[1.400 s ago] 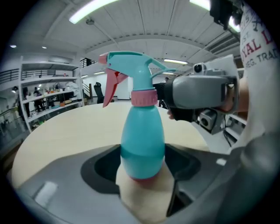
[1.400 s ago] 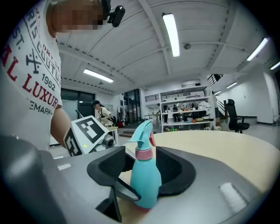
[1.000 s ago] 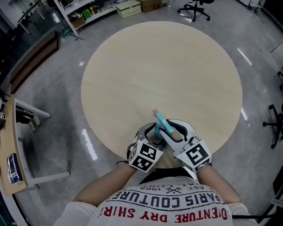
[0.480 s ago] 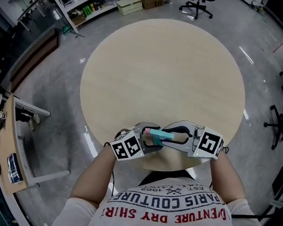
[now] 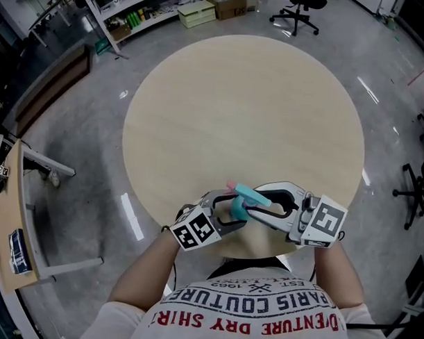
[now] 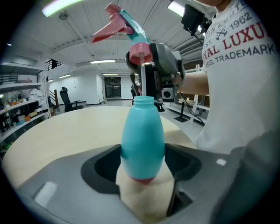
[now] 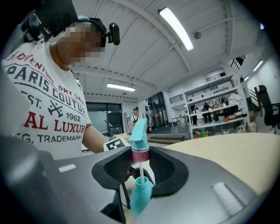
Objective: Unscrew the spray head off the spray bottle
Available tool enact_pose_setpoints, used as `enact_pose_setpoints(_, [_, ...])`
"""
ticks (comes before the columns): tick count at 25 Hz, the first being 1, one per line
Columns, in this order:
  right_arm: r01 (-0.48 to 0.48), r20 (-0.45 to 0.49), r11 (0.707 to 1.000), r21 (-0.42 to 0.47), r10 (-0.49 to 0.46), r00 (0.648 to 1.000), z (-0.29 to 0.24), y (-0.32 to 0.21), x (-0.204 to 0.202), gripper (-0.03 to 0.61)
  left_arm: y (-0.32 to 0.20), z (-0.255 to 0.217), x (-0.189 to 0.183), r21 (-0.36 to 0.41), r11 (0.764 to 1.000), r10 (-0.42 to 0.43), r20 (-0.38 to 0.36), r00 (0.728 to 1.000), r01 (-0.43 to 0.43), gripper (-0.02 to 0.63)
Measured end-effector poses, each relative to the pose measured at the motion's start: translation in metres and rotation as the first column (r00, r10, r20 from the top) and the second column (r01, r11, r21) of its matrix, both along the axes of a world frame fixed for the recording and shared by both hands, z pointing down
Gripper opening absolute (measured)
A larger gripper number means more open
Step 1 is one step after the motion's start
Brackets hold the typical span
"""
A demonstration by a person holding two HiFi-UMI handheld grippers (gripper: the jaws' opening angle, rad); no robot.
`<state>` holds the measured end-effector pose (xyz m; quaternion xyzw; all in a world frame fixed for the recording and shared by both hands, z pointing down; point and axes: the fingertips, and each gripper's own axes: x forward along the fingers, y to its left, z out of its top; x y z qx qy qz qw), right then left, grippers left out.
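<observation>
The unscrewing itself is judged to be done: the pink collar of the spray head is seen clear above the open neck of the spray bottle, with a gap between them that is bridged only by the thin dip tube. What is left, as far as can be judged, is for the tube to be drawn fully out of the neck and the two parts to be brought apart; its lower end is seen to run down into the bottle.

The left claw is closed on the lower body of the teal bottle, whose rounded base is pressed between the pale pads, the neck pointing away from the camera. The right claw is closed on the spray head at its pink collar, the teal trigger part rising above the jaws and the bottle neck showing just below them.

Both parts are held in the air above the near edge of the round counter, close in front of the person, with the two claws facing each other
</observation>
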<state>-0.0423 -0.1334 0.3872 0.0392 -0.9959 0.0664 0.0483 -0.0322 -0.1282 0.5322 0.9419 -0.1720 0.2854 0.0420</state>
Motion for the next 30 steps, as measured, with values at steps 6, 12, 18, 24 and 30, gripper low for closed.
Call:
enact_pose_setpoints(6, [-0.093,0.152,0.996,-0.016,0.094,0.984,-0.072,-0.014,0.036,0.127,-0.009,0.000,-0.002,0.000,0.990,-0.143,-0.020,0.990,0.143,0.311])
enact_pose_setpoints(12, [-0.347,0.040,0.937,0.042,0.345,0.938,-0.079,-0.066,0.089,0.127,-0.020,0.001,-0.008,0.009,0.980,-0.200,-0.021,0.979,0.201,0.311])
enact_pose_setpoints(18, [-0.427,-0.353,0.836,0.346,0.537,0.766,0.039,-0.117,0.100,0.127,-0.020,-0.005,0.000,0.014,0.982,-0.190,-0.021,0.981,0.191,0.311])
enact_pose_setpoints(24, [-0.298,-0.506,0.851,0.433,0.503,0.701,0.118,-0.126,0.072,0.127,-0.023,-0.006,0.004,0.011,0.982,-0.188,-0.022,0.982,0.188,0.311])
enact_pose_setpoints(30, [-0.178,-0.598,0.874,0.452,0.444,0.667,0.169,-0.121,0.060,0.127,-0.025,-0.006,0.003,0.003,0.983,-0.184,-0.024,0.983,0.184,0.311])
